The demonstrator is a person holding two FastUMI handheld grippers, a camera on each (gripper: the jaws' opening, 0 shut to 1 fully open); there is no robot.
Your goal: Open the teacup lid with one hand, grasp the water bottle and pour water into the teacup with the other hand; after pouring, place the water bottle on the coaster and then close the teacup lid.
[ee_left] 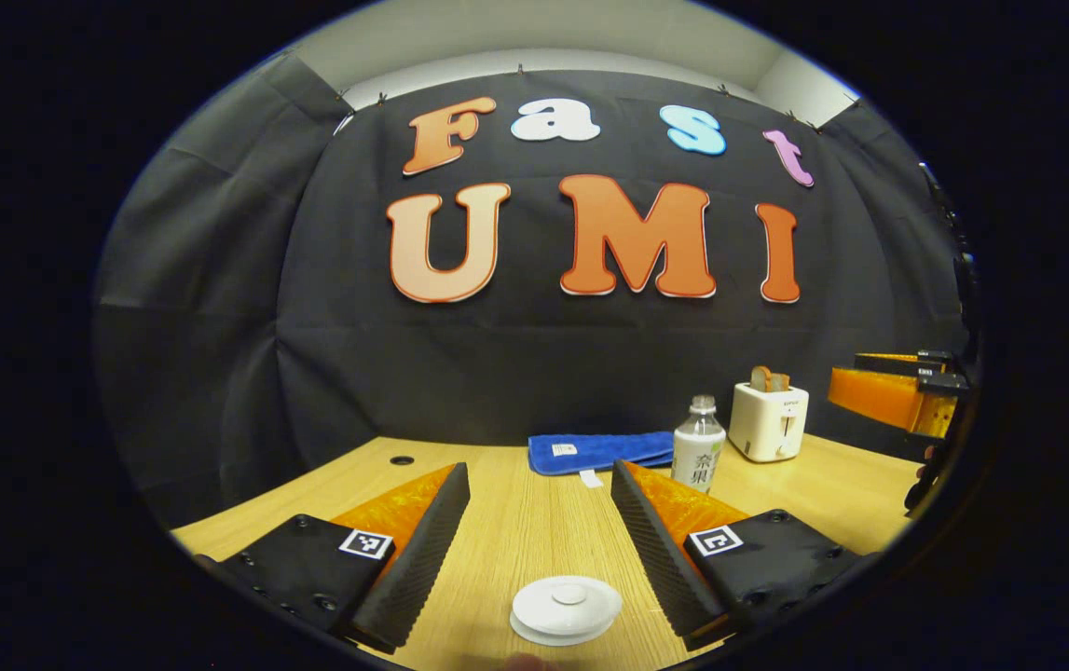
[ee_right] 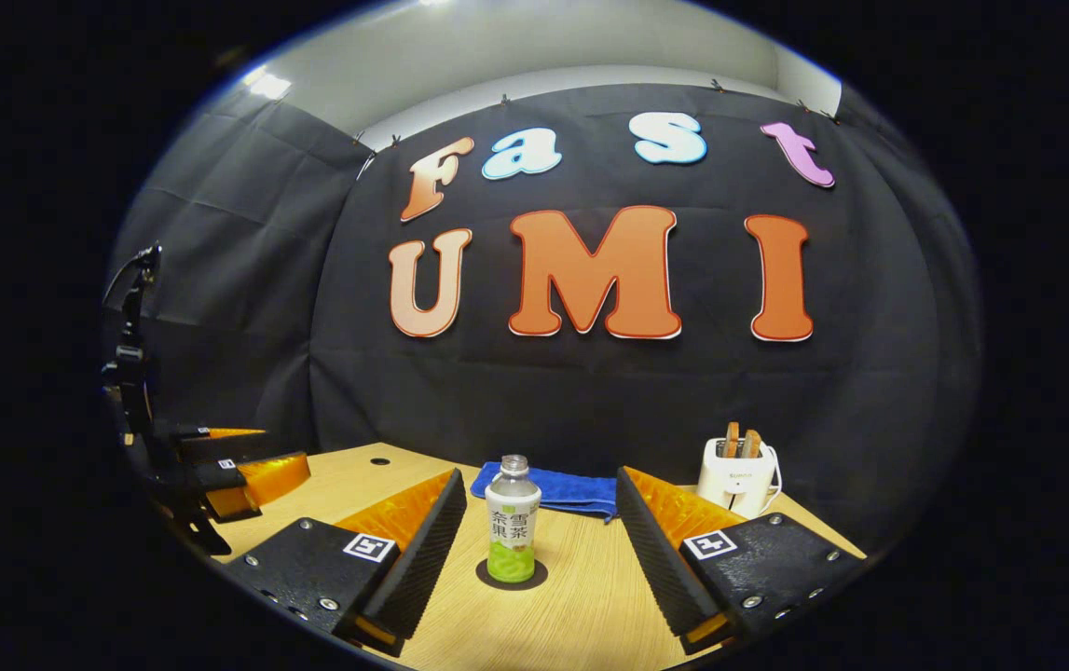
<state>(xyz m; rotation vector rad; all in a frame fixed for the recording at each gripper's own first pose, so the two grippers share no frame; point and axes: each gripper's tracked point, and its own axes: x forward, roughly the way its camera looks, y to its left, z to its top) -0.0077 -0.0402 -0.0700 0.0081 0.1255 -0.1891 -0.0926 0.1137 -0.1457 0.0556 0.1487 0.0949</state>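
Note:
A white round teacup lid [ee_left: 565, 608] sits low on the wooden table [ee_left: 534, 522], just ahead of my left gripper [ee_left: 540, 550], which stands open with the lid between and slightly below its fingers. The water bottle [ee_right: 512, 522], with a white label, green base and no cap, stands upright on a dark round coaster [ee_right: 512, 574]. My right gripper [ee_right: 541, 550] is open, its fingers either side of the bottle but short of it. The same bottle [ee_left: 697, 445] appears behind the left gripper's right finger. The other gripper [ee_left: 897, 391] is at the far right, and the left one [ee_right: 217, 471] at far left.
A folded blue towel [ee_left: 601, 451] lies at the back of the table, also seen as the towel [ee_right: 560, 488] behind the bottle. A white toaster [ee_left: 769, 419] holding bread slices stands at the back right, the toaster [ee_right: 737, 475] close to the right finger. A small hole [ee_left: 402, 459] marks the tabletop.

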